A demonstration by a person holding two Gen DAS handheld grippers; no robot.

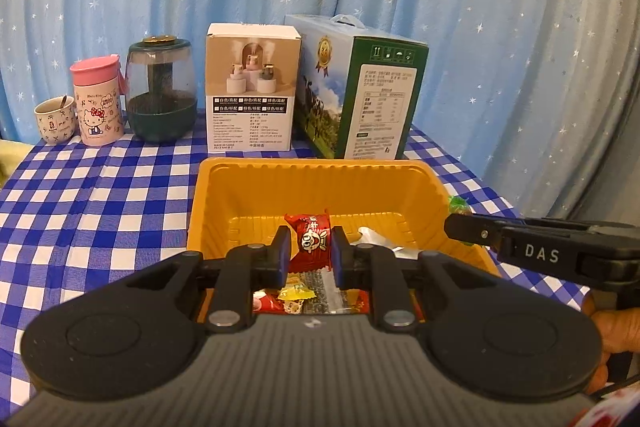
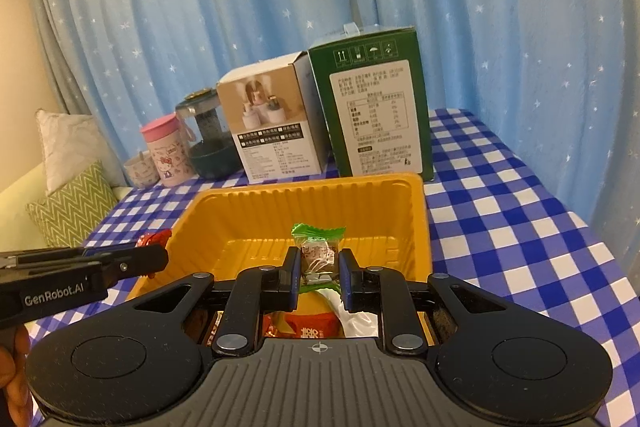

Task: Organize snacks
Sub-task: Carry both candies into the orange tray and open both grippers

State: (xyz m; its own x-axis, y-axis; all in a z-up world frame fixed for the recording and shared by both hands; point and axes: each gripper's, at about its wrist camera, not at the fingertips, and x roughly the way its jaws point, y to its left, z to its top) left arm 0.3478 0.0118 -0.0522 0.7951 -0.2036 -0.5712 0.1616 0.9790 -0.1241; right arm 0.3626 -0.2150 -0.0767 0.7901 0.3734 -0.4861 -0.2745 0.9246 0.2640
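An orange plastic tray (image 1: 240, 195) sits on the blue checked tablecloth, with several wrapped snacks lying in its near part. My left gripper (image 1: 309, 251) is shut on a red wrapped candy (image 1: 310, 241) and holds it over the tray. My right gripper (image 2: 319, 265) is shut on a green-wrapped candy (image 2: 318, 241), also over the tray (image 2: 224, 211). The right gripper shows at the right of the left wrist view (image 1: 476, 231). The left gripper shows at the left of the right wrist view (image 2: 152, 259).
Behind the tray stand a white product box (image 1: 250, 87) and a green carton with a handle (image 1: 360, 87). Left of them are a dark green jar (image 1: 162, 91), a pink Hello Kitty cup (image 1: 100, 103) and a small mug (image 1: 54, 119). Cushions (image 2: 68, 187) lie beyond the table's left edge.
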